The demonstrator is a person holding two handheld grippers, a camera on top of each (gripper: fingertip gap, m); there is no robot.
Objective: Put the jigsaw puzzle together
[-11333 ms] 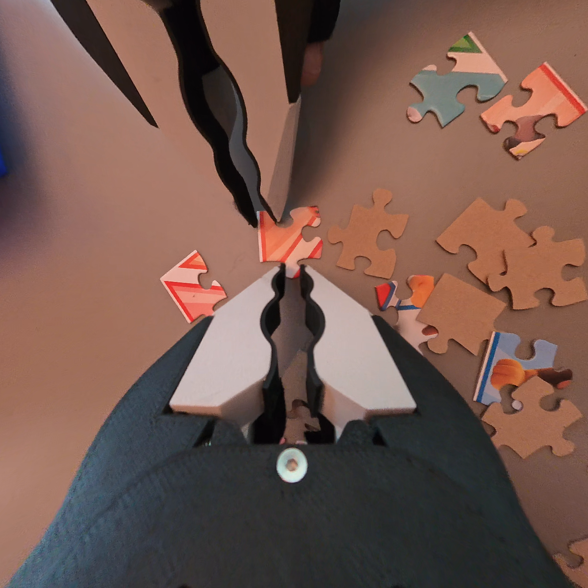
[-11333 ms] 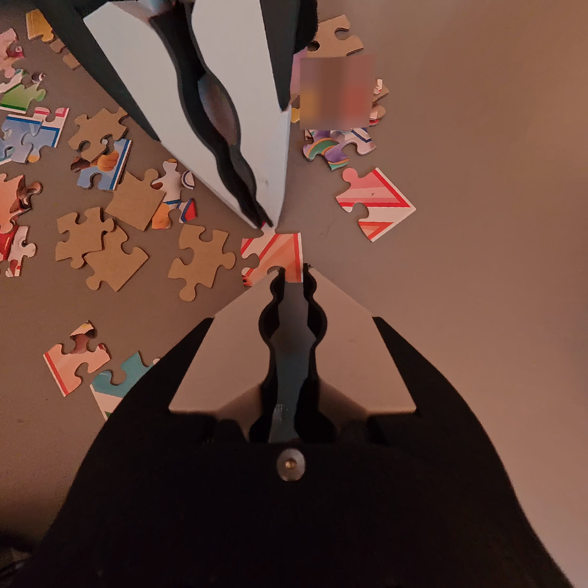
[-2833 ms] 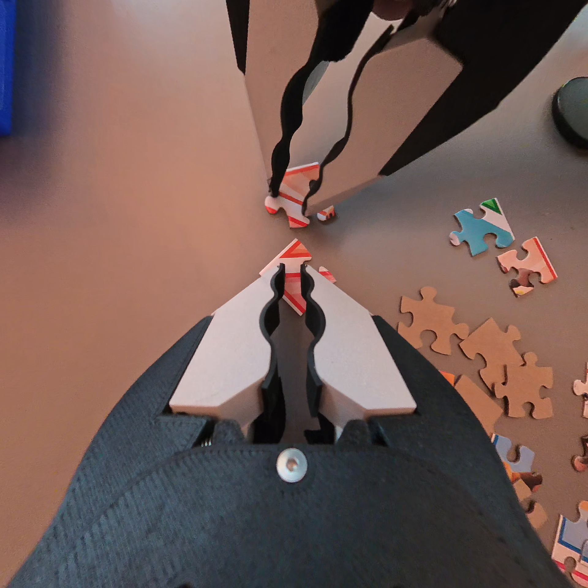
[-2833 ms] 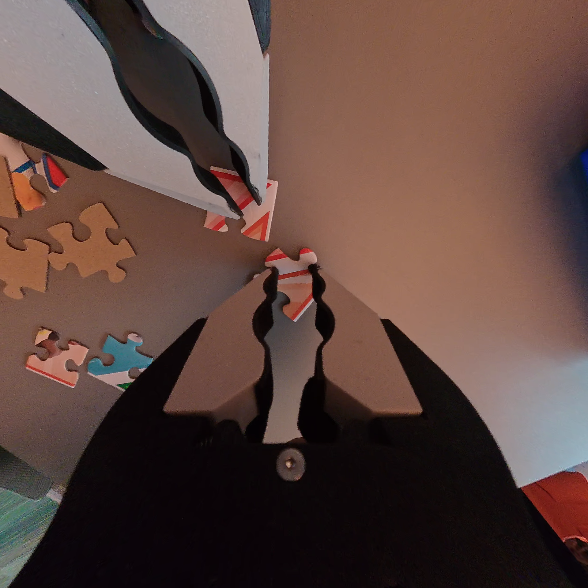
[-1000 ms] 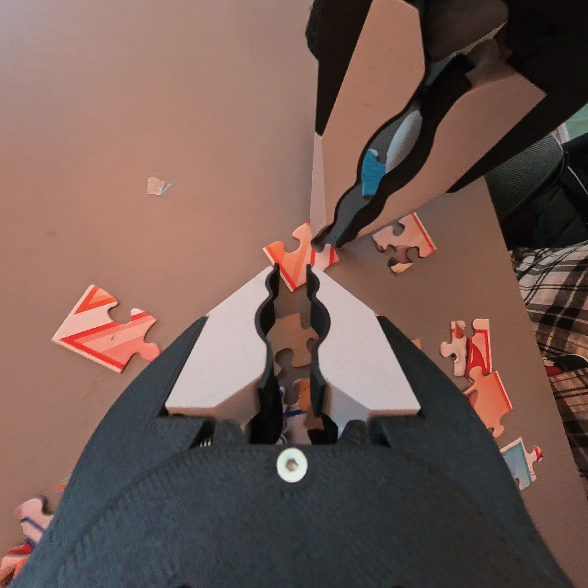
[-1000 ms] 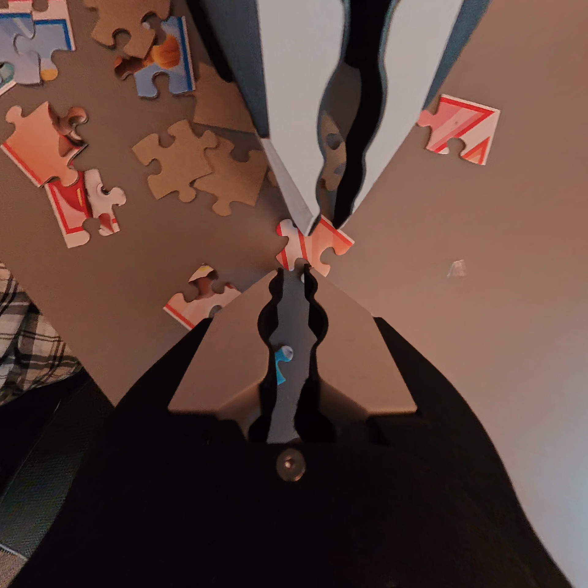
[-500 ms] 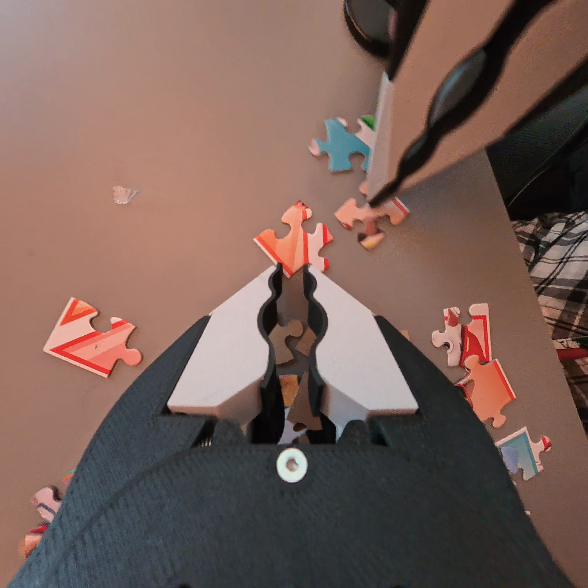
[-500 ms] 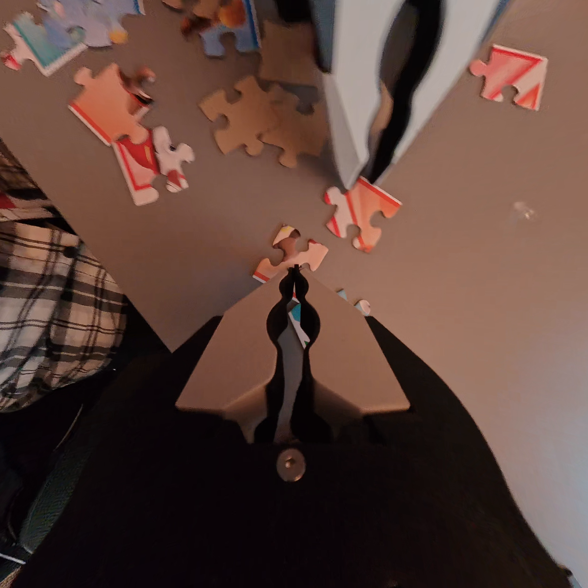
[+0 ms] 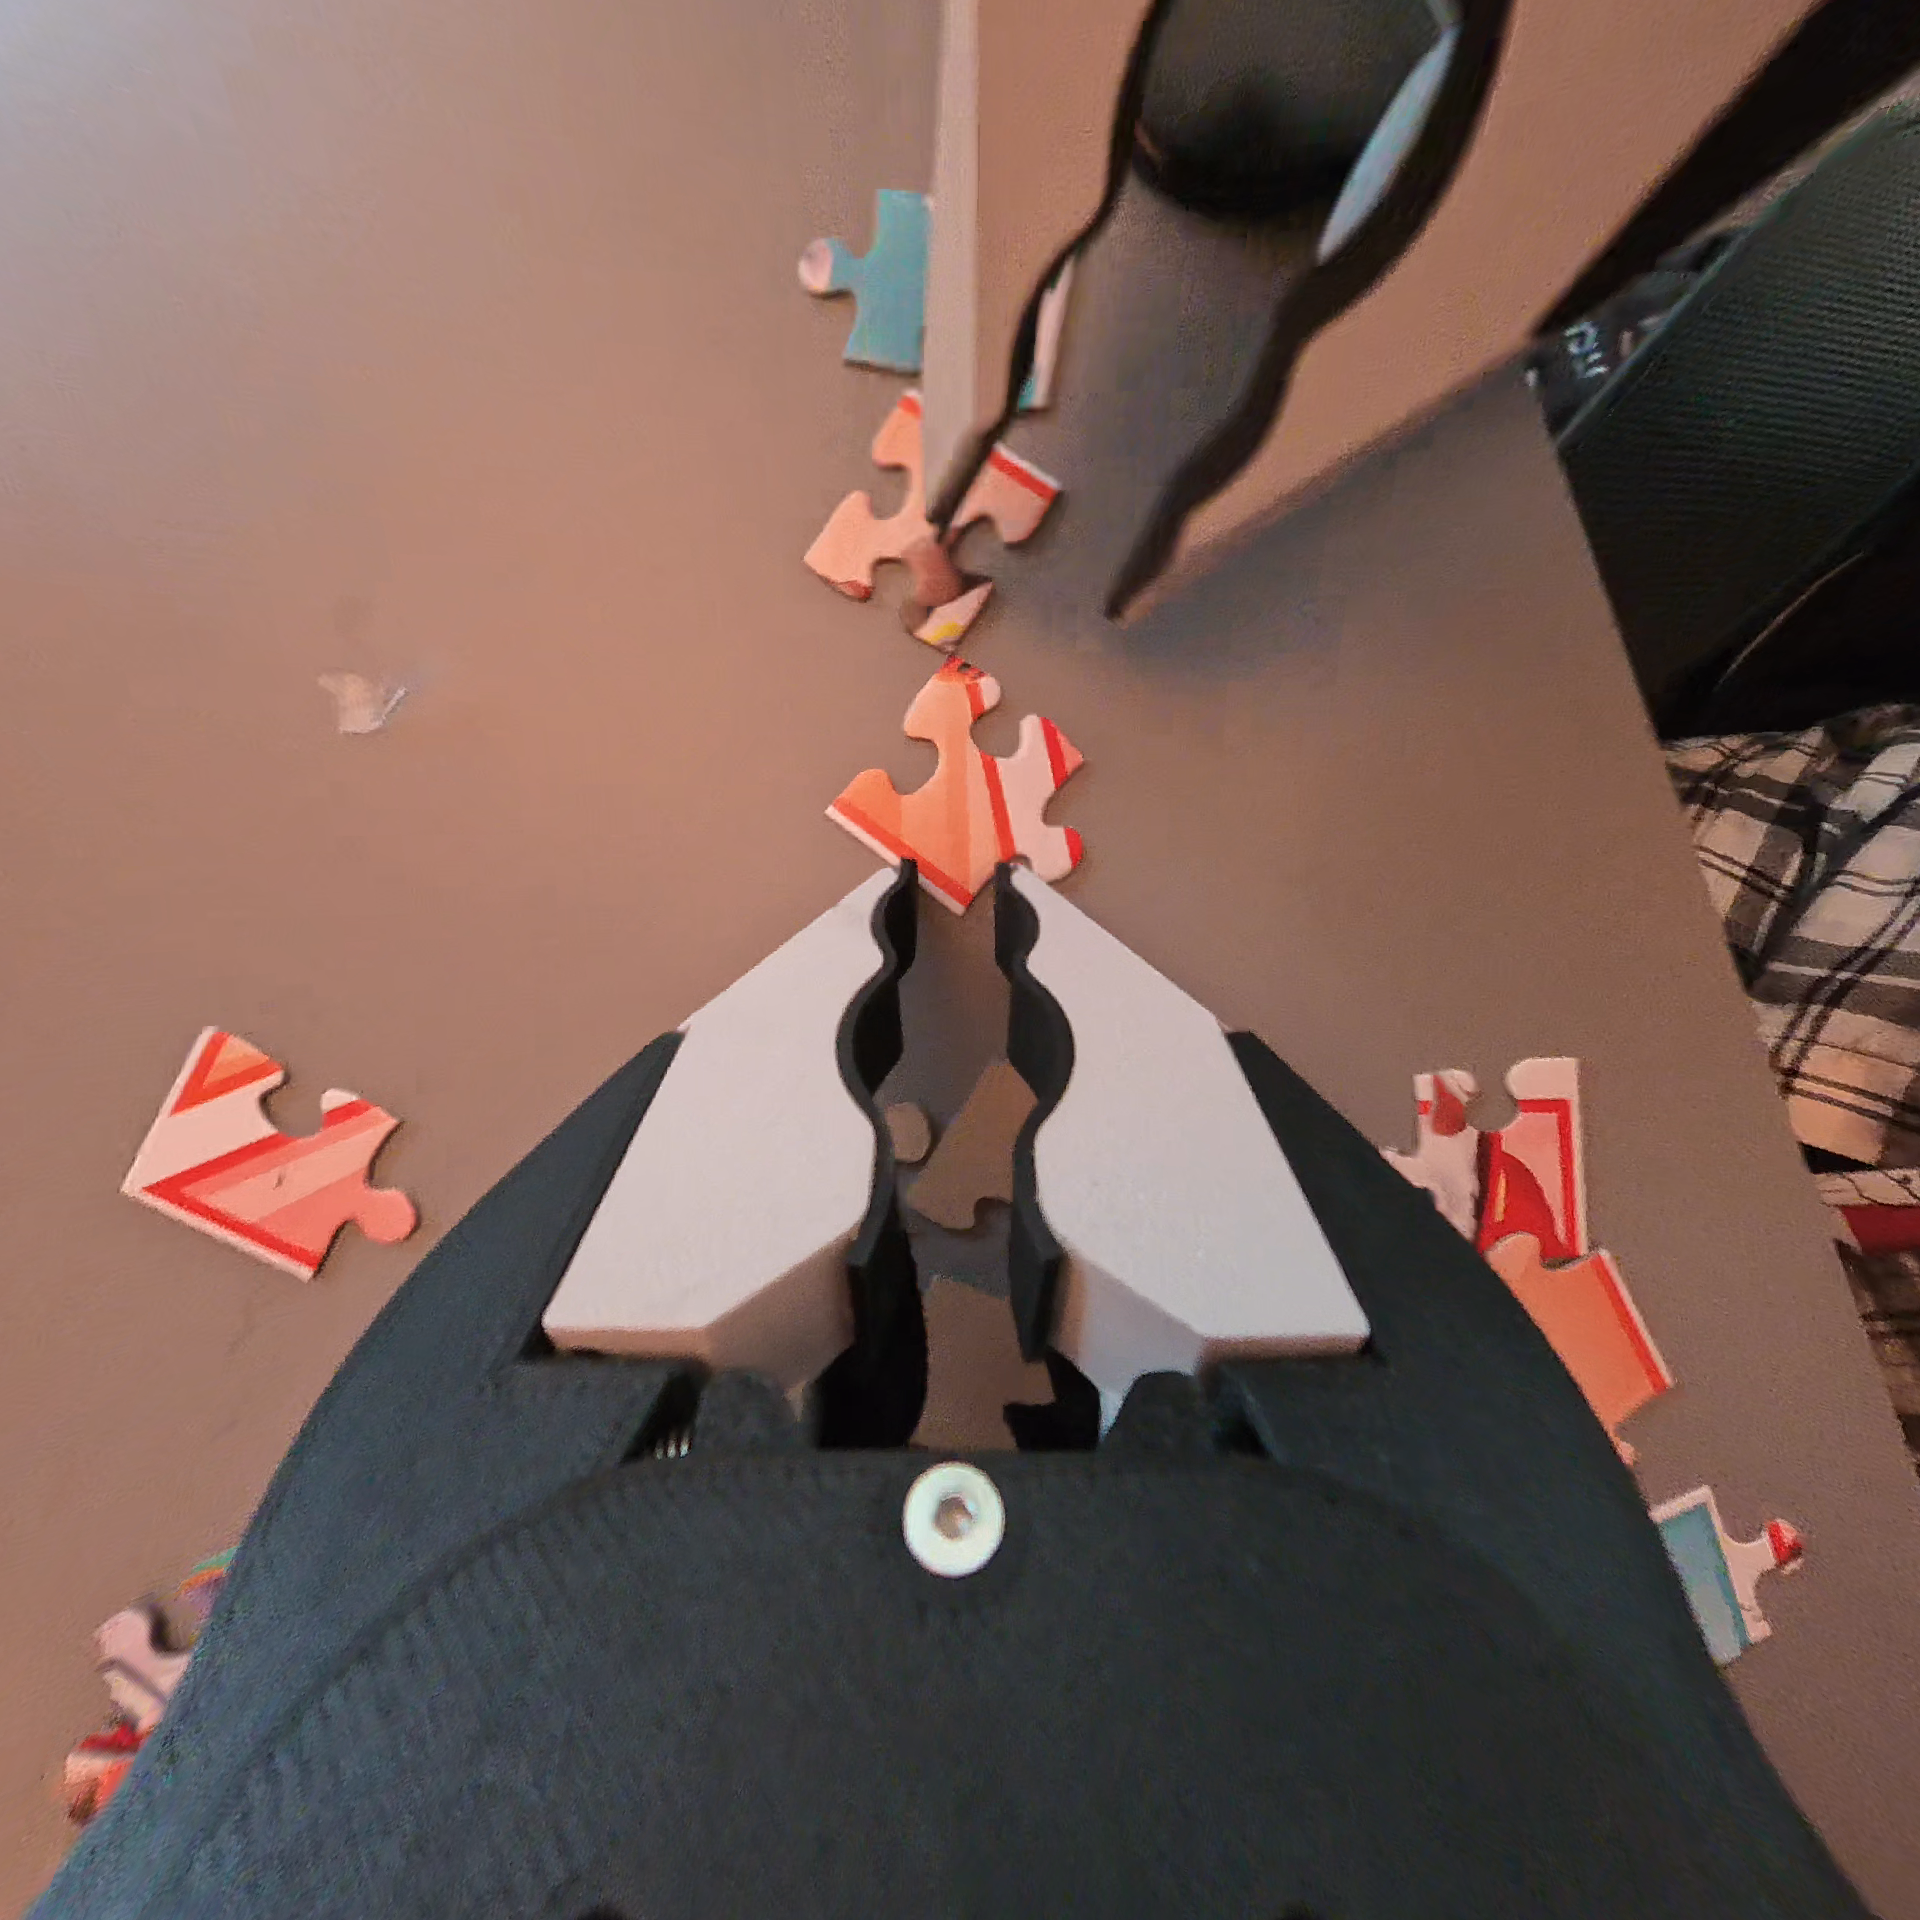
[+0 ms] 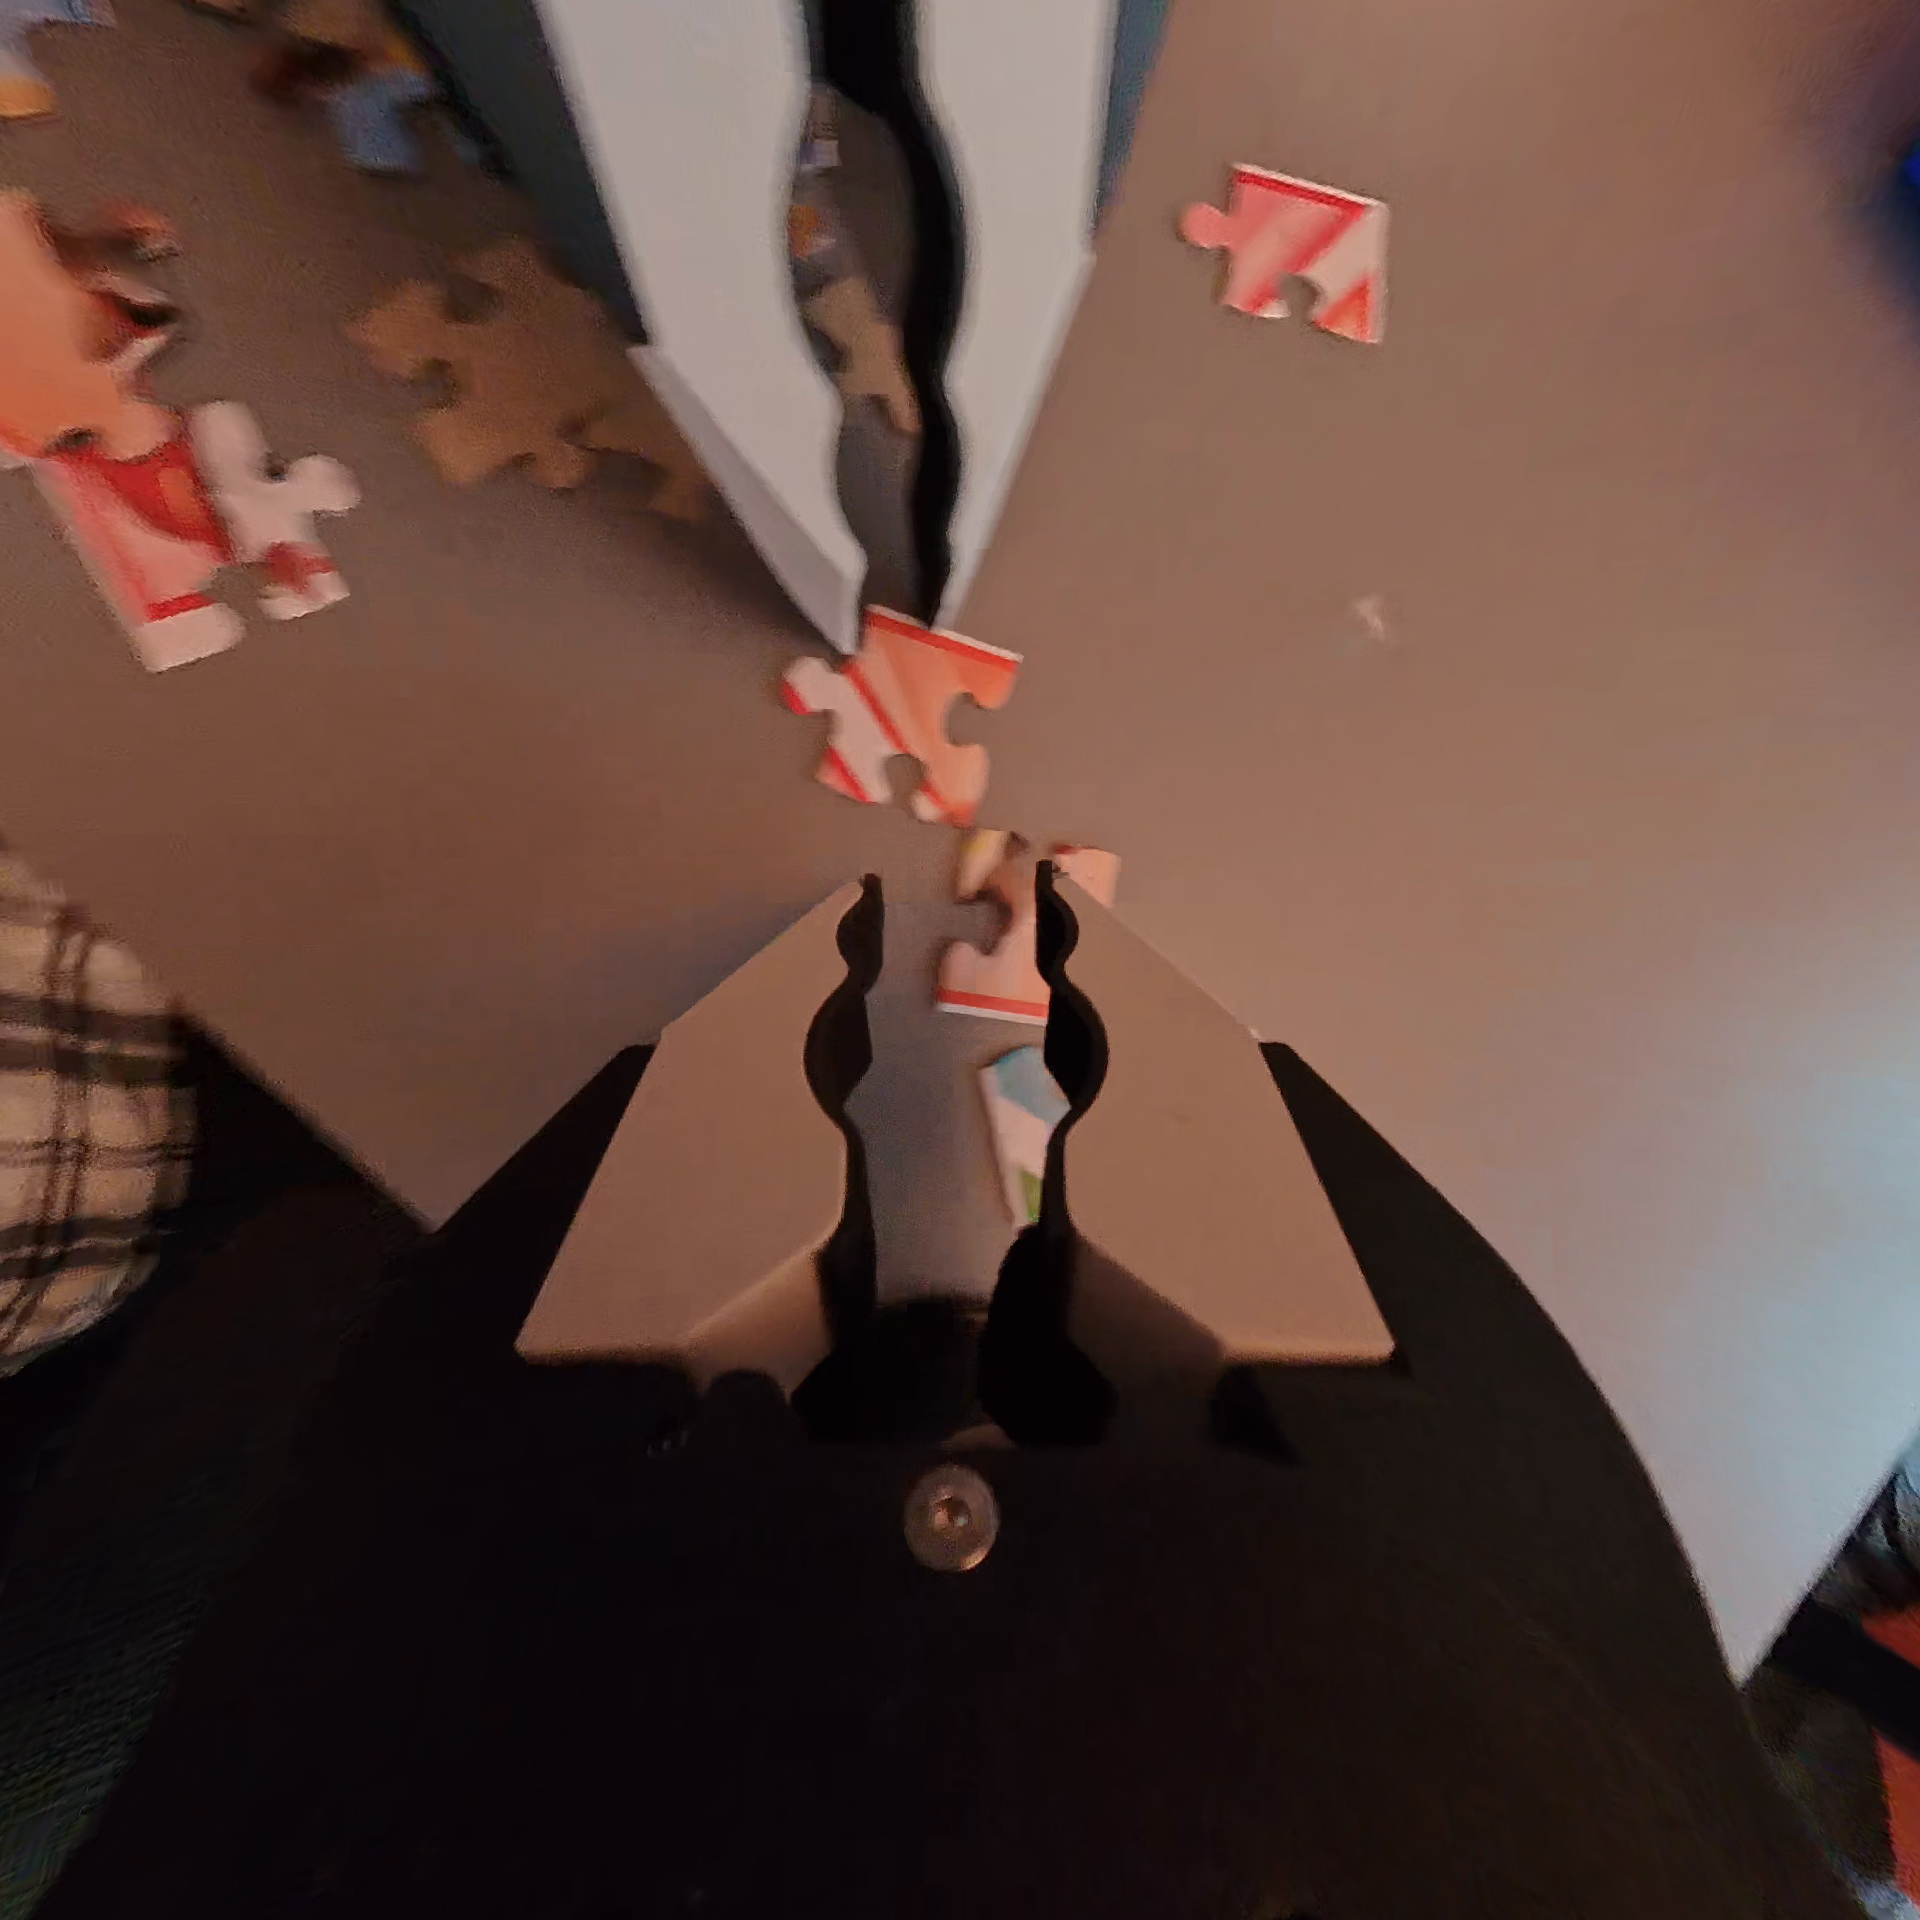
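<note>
An orange-and-red striped puzzle piece [image 9: 961, 800] lies flat on the brown table, also in the right wrist view [image 10: 904, 722]. My left gripper [image 9: 953, 878] stands slightly open, its tips at the piece's near corner; the right wrist view [image 10: 899, 623] shows it too. Just beyond lies a pink piece with a red edge [image 9: 904, 520]. My right gripper [image 10: 956, 881] is open over that pink piece [image 10: 992, 966], one fingertip touching it. The right gripper also shows in the left wrist view [image 9: 1029, 561]. A striped corner piece [image 9: 260, 1153] lies apart [image 10: 1299, 255].
A teal piece [image 9: 883, 281] lies past the pink one. Red-and-white pieces [image 9: 1527, 1174] lie near the table's edge, beside plaid cloth [image 9: 1818, 883] and a black chair [image 9: 1745, 468]. Brown face-down pieces [image 10: 499, 384] lie behind my left gripper. A small scrap [image 9: 358, 701] sits on the table. The left gripper's tips are roughly 6 cm from the right gripper's.
My right gripper has left the orange striped piece, moved onto the pink piece and opened from shut. My left gripper has stayed at the orange piece's corner.
</note>
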